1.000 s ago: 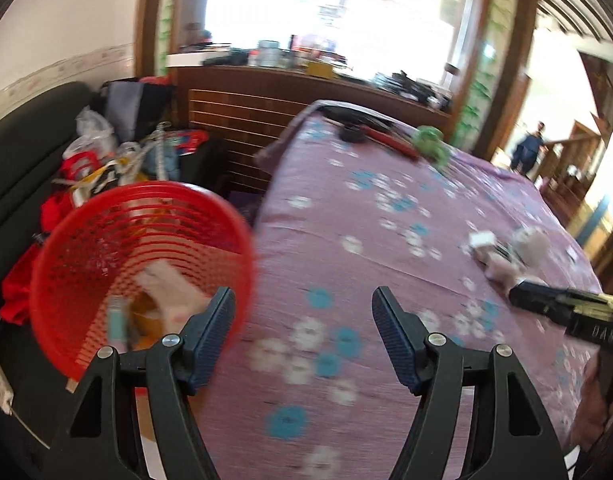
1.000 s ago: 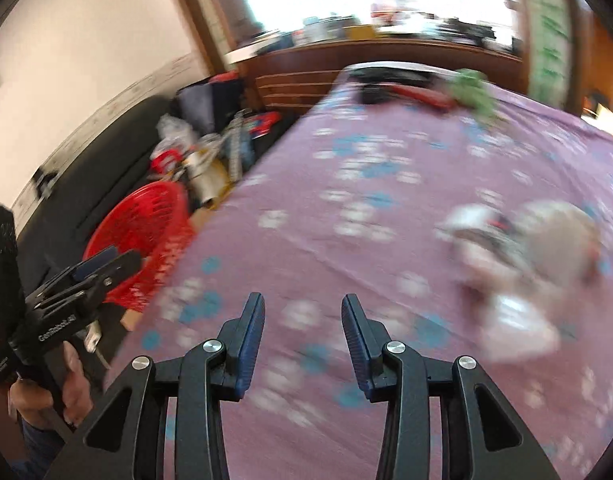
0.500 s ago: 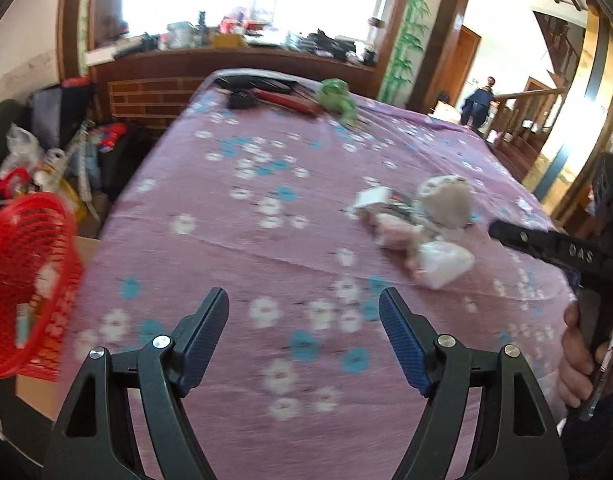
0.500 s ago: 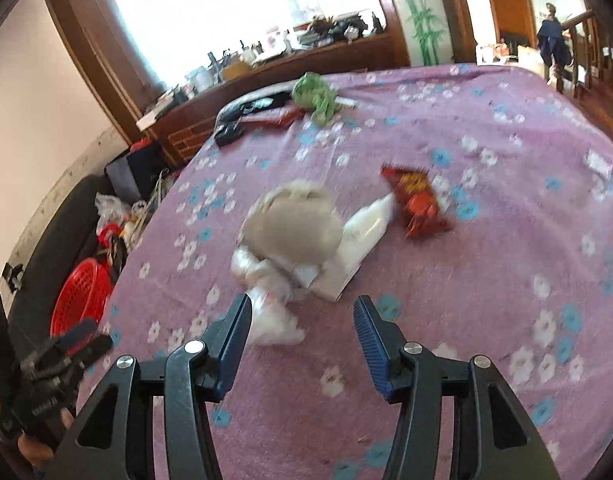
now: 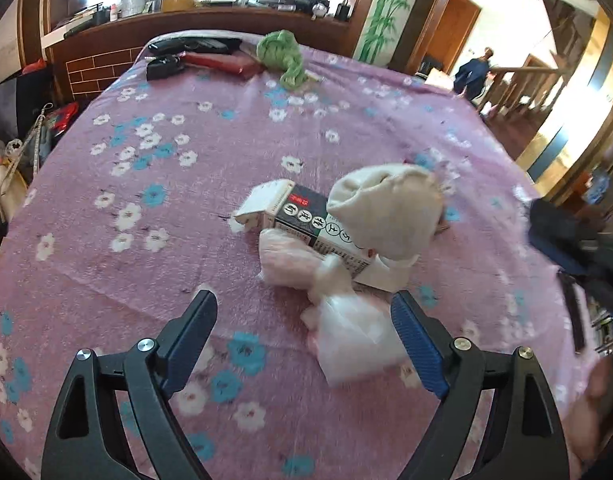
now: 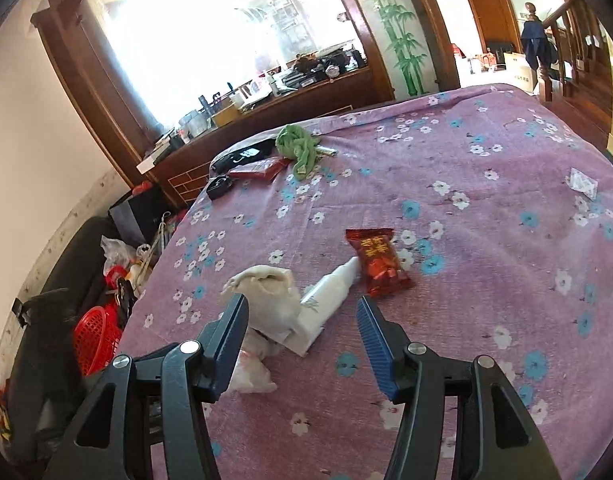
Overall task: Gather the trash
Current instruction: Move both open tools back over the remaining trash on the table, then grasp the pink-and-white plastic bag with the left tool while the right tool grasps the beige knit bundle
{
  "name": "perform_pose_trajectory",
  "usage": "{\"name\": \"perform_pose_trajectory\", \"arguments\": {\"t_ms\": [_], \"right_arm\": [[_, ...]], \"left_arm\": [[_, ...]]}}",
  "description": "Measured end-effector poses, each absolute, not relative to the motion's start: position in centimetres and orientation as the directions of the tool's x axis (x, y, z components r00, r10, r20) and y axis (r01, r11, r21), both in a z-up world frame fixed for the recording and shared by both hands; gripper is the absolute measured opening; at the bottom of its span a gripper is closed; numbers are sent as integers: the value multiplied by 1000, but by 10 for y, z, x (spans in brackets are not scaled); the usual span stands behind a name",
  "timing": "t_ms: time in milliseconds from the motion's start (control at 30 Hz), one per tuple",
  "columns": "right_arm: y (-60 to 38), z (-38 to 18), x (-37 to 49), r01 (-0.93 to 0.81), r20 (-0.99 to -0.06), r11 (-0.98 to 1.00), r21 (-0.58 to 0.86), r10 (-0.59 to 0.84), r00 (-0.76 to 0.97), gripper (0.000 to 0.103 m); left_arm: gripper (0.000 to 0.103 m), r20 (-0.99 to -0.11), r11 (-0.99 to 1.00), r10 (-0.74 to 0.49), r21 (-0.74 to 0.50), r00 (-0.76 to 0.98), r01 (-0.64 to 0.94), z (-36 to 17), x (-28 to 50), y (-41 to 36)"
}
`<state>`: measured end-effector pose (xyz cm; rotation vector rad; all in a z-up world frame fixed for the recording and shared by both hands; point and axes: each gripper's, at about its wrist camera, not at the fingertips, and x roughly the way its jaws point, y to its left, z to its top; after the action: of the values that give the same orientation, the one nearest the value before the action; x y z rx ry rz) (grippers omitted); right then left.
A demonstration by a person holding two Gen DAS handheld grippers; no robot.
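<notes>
From where I stand, both grippers hover over the small heap of rubbish in the middle of the counter [image 5: 154, 152], which is draped in a purple flowered cloth. The left gripper [image 5: 304, 334] has its jaws opening wide, and the clear plastic bag [image 5: 352, 340] lies on the cloth between them, just beside the right-hand pad, with nothing pressing on it yet. Just beyond the bag sit a crumpled pinkish bag [image 5: 290, 260], a white carton with black printed labelling [image 5: 306, 216] and a lumpy cream-coloured wad [image 5: 386, 208] resting on top of the carton. The right gripper [image 6: 302, 322] is also opening and holds nothing; the cream wad and the end of the carton [image 6: 330, 292] sit just ahead of its tips, and a red snack wrapper [image 6: 376, 260] lies a little farther on, touching or nearly touching the carton's far end. A small white packet [image 6: 584, 182] lies well apart near the far edge. The red basket [image 6: 96, 336] stands down beside the counter on the left, and I can't tell from here what is in it. As I judge it, the job is partway at best: the whole heap is still on the cloth, nothing is gripped, and every piece remains to be carried to the basket. The green cloth [image 5: 284, 54] and dark items at the far end look like belongings, not rubbish.
</notes>
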<state>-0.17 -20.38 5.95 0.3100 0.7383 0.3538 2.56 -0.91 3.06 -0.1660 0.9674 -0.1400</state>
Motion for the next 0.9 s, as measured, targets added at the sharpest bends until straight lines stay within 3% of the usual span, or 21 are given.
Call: {"name": "perform_pose_trajectory", "arguments": {"t_ms": [67,100,133,200,500,733,833,900], "right_arm": [[-211,60,-2,-200,-590,892,405,423,688,61],[-212,60,-1,-199,-592,892,405,422,687,61],[-213,60,-1,-200,-593,892,405,422,685,61],[-210,60,1,-211,-598,892,399,428,678,61],[-161,51,19,-282,-630,896,343,442,639,72],[-131,22,42,-277,-662,927,253,375,649,72],[-127,16,44,-300,-671,920,254,391,630,44],[-127,16,39,-304,-656,924,233,380,652,40]], "left_arm": [[84,-817,981,-181,-186,547,48,20,33,-15],[72,-818,980,-189,-190,544,54,15,34,-16],[69,-820,979,-197,-198,537,58,11,35,-16],[31,-808,985,-167,-158,565,65,12,32,-16],[30,-745,991,-127,-125,655,50,23,-3,21],[30,-656,994,-43,-102,753,-33,39,-17,46],[30,-630,994,-26,-99,776,-48,41,-16,48],[30,-618,994,-11,-94,786,-60,43,-15,49]]}}
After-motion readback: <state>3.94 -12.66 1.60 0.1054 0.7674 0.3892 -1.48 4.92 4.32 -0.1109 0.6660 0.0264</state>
